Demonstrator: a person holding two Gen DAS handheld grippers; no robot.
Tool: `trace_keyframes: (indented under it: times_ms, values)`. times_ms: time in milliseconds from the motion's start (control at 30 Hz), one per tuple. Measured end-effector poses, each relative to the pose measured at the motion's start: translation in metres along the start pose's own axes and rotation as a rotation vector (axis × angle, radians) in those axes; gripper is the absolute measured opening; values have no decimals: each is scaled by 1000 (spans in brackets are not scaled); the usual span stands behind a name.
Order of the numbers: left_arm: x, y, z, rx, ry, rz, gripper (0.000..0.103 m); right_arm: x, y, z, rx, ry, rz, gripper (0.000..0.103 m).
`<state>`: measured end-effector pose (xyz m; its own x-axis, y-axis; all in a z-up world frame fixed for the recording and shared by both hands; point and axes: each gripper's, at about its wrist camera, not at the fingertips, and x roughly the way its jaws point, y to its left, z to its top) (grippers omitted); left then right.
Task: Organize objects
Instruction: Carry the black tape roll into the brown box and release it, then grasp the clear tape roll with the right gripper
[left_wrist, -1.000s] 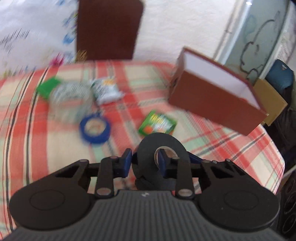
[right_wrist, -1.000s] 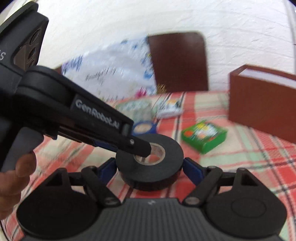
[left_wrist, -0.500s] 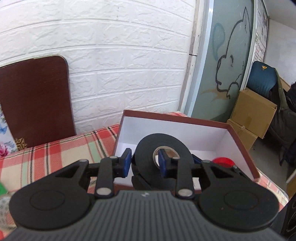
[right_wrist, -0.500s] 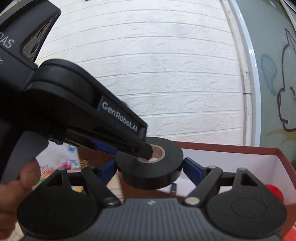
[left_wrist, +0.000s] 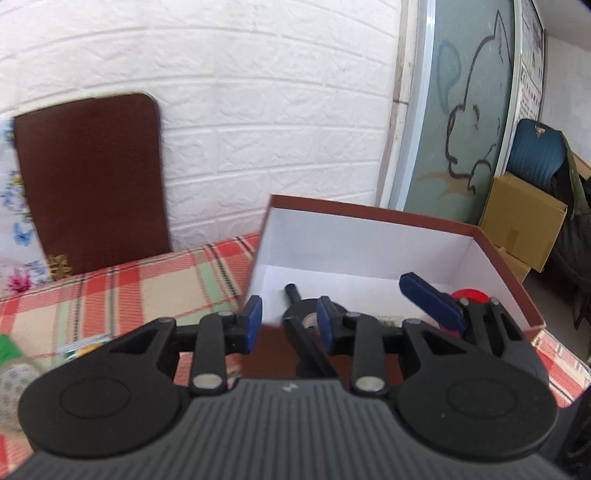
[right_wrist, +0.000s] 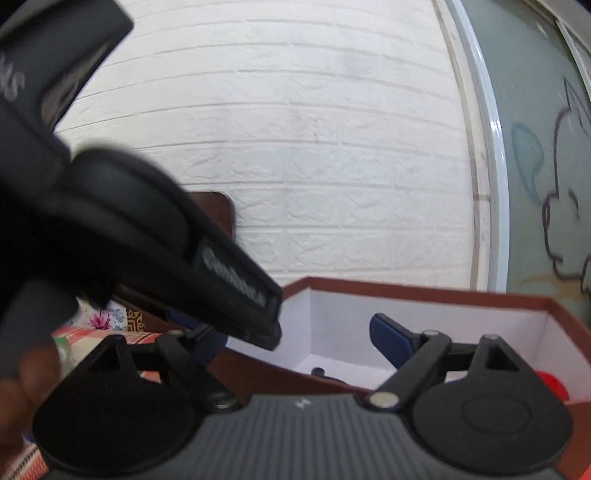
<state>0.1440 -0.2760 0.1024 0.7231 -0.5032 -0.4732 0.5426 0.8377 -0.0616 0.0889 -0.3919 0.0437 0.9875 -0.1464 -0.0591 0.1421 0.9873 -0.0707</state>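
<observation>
White-painted brick wall fills the background in both wrist views, with a grey-green panel bearing a dark line drawing of a cartoon animal toward 2 o'clock. Below it a table under a red, green and cream plaid cloth carries one open box, reddish-brown outside and white inside. The black tape roll lies on the white floor of that box near its front wall, at about 6 o'clock within the box; only its upper edge and pale core show, and in the right wrist view only a dark sliver of it clears the wall. A red round object sits in the box at 3 o'clock from the roll, its form unclear. The left gripper has its two blue-padded fingers spread apart with nothing between them, poised over the box's front wall. The right gripper is likewise spread wide and holds nothing; one blue pad shows clearly, the other is hidden behind the left tool's body, which crosses from 10 o'clock. That body carries blurred white lettering that seems to begin "Gen". One dark brown chair back stands at 9 o'clock, and two cardboard boxes are stacked at 3 o'clock.
</observation>
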Motion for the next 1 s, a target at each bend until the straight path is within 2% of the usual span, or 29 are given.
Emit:
trace_keyframes:
  times_ms: [33, 100, 133, 300, 433, 467, 600, 700, 800, 933, 967, 1000]
  values:
    - [-11, 6, -5, -3, -9, 7, 37, -2, 7, 0, -38, -17, -4, 89]
    - [-35, 21, -19, -16, -22, 23, 44, -6, 21, 1, -103, -49, 15, 100]
    - [-46, 30, -27, -26, -27, 32, 47, -9, 27, -1, -135, -62, 38, 102]
    - [-90, 78, -70, -94, -4, 133, 47, -33, 83, -7, -322, -68, 152, 100]
    - [-107, 132, -108, -194, 67, 257, 47, -52, 113, -7, -300, 23, 319, 100]
    - [-109, 147, -116, -222, 88, 298, 47, -59, 125, -6, -298, 61, 347, 97]
    - [-116, 190, -145, -238, 123, 471, 47, -56, 148, -7, -258, 206, 419, 68]
    - [-119, 219, -167, -256, 130, 547, 50, -49, 155, -9, -201, 295, 434, 59]
    - [-135, 232, -180, -308, 36, 500, 52, -32, 158, -6, -138, 336, 436, 57]
    - [-127, 227, -178, -278, 33, 507, 57, -7, 181, 4, -50, 373, 432, 59]
    - [-126, 225, -177, -269, 33, 509, 57, 1, 190, 6, -42, 380, 427, 64]
    - [-127, 226, -179, -272, 30, 506, 57, 7, 199, 6, -43, 387, 424, 77]
